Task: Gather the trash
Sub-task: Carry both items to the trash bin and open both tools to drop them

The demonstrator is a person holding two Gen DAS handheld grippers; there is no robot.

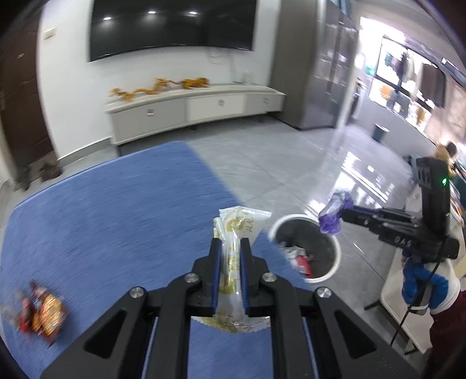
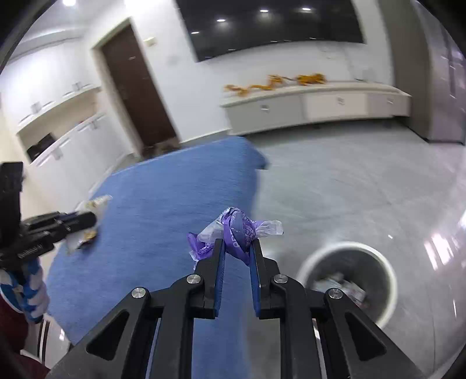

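Note:
My left gripper (image 1: 231, 243) is shut on a white and gold wrapper (image 1: 236, 230), which sticks out past the fingertips above the blue cloth. To its right a white-rimmed trash bin (image 1: 305, 247) stands on the floor with wrappers inside. My right gripper (image 1: 346, 214) holds a crumpled purple wrapper (image 1: 335, 212) over the bin's far rim. In the right wrist view the right gripper (image 2: 237, 243) is shut on the purple wrapper (image 2: 237, 230), the bin (image 2: 349, 285) lies lower right, and the left gripper (image 2: 87, 218) shows at the left with its wrapper (image 2: 96, 202).
A blue cloth covers the table (image 1: 102, 218). A pile of red and orange snack wrappers (image 1: 40, 312) lies at its near left. A white low cabinet (image 1: 192, 108) runs along the far wall under a large dark screen (image 1: 171, 26). Grey tiled floor (image 1: 276, 166) surrounds the bin.

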